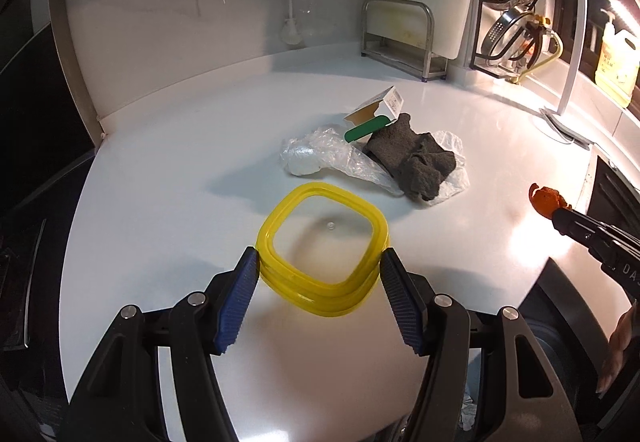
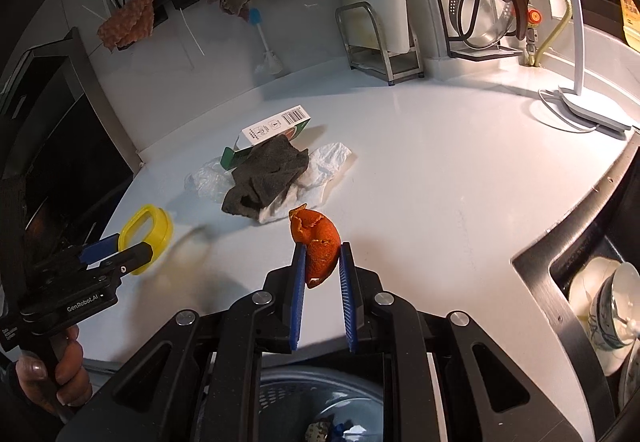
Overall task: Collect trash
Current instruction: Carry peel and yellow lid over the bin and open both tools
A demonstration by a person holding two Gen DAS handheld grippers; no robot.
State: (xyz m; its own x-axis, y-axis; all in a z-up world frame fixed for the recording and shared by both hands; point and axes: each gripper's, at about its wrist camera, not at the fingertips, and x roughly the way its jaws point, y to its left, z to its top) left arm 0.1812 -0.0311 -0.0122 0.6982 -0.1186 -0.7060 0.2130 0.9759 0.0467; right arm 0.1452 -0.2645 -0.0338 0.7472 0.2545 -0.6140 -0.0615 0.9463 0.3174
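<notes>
Now the right gripper (image 2: pixel 323 256) pinches the orange peel (image 2: pixel 316 242) above the bin (image 2: pixel 320 402), the left gripper (image 1: pixel 318 274) clamps the yellow lid (image 1: pixel 322 248), while box (image 2: pixel 276 128), dark cloth (image 2: pixel 266 176) and plastic bag (image 1: pixel 316 158) wait on the counter (image 2: pixel 440 182).

One yellow lid (image 1: pixel 322 242), one orange peel (image 2: pixel 316 238), one gray cloth (image 1: pixel 412 158), one carton (image 2: pixel 276 127), two plastic bags (image 1: pixel 320 156).

On the bench (image 2: pixel 440 170) a cloth (image 2: pixel 266 178) lies on a plastic bag (image 2: pixel 320 166), with a carton (image 2: pixel 276 126) just behind it. In front of this pile, a peel (image 2: pixel 318 242) sits between the right gripper (image 2: pixel 322 266) fingers; a lid (image 1: pixel 324 246) sits between the left gripper (image 1: pixel 318 270) fingers, further left.
</notes>
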